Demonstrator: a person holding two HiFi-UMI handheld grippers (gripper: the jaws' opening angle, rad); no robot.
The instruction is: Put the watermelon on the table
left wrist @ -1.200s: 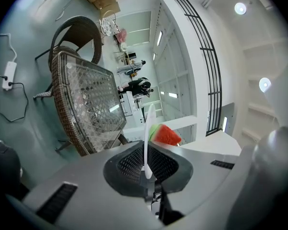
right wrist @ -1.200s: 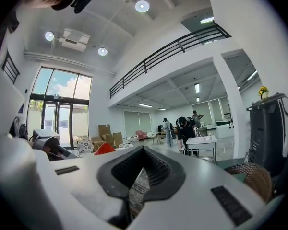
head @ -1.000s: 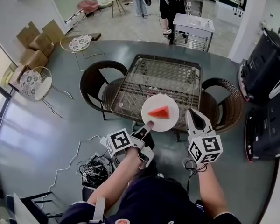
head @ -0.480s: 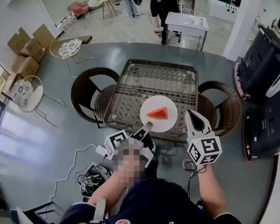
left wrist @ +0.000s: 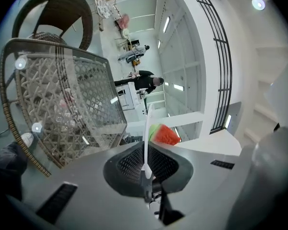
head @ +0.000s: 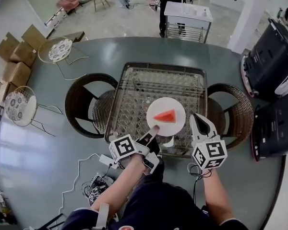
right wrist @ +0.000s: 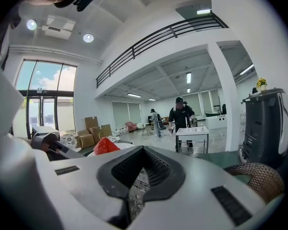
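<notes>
Watermelon (head: 164, 116), one wedge-shaped slice, lies on one white plate (head: 166, 104). Its long axis runs left to right across the plate, with the narrow end to the left and the broad end to the right. The left gripper view shows red flesh with a strip of green rind at one edge. The slice is the only thing on the plate.

The left gripper (head: 152, 129) has its jaws clamped on the plate's near-left rim, which stands edge-on between the pads in its own view. The plate is over the near right part of the one glass-topped table (head: 134, 95). Whether it touches the glass I cannot tell.

The right gripper (head: 200, 118) is just right of the plate and apart from it. Its jaws are drawn together with nothing between them.

Two wicker chairs flank the table, one at its left (head: 73, 107) and one at its right (head: 243, 111). One white cart (head: 188, 17) stands beyond the table's far edge.
</notes>
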